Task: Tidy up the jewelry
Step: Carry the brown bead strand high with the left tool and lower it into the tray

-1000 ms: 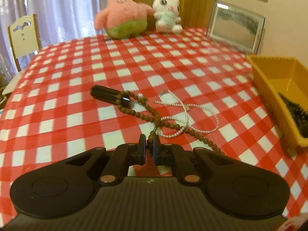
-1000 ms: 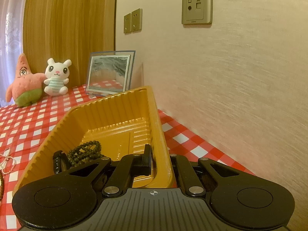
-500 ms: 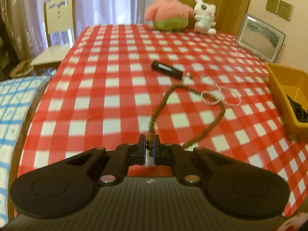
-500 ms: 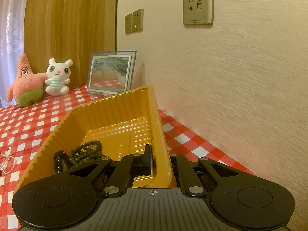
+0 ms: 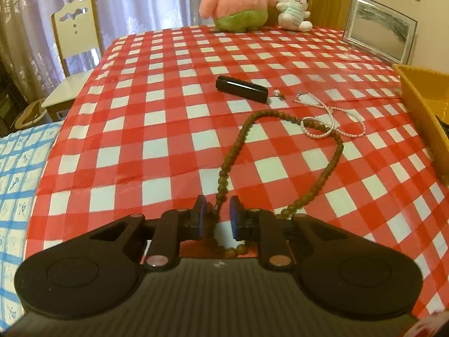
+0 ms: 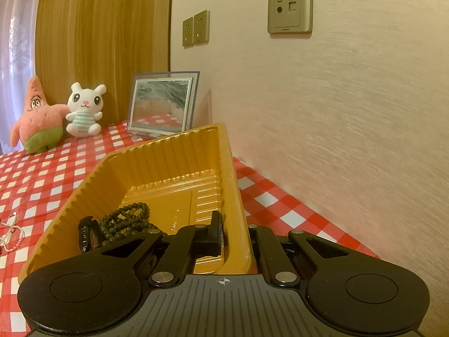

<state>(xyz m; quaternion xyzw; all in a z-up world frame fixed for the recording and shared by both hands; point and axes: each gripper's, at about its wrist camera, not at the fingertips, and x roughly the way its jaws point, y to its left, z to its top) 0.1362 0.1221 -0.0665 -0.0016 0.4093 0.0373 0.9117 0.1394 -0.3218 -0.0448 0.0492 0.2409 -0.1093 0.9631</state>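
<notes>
A long brown bead necklace (image 5: 331, 163) lies stretched across the checked tablecloth, its near end passing between the fingers of my left gripper (image 5: 217, 213), which stands open around it. A pink pearl necklace (image 5: 331, 118) overlaps its far end. A black tube (image 5: 242, 88) and a small pearl earring (image 5: 277, 93) lie beyond. My right gripper (image 6: 234, 233) is shut on the right wall of the yellow tray (image 6: 235, 185), which holds dark bead bracelets (image 6: 123, 221). The tray's edge also shows in the left wrist view (image 5: 421, 106).
Two plush toys (image 5: 238, 0) and a framed picture (image 5: 378, 28) stand at the table's far end. A wall (image 6: 350, 98) runs close along the tray's right side. A white chair (image 5: 75, 45) and a blue checked cloth (image 5: 16, 168) are off the table's left edge.
My left gripper dragged the brown necklace toward the near edge, stretching it out, then opened and let it go. The right gripper kept its grip on the tray wall.
</notes>
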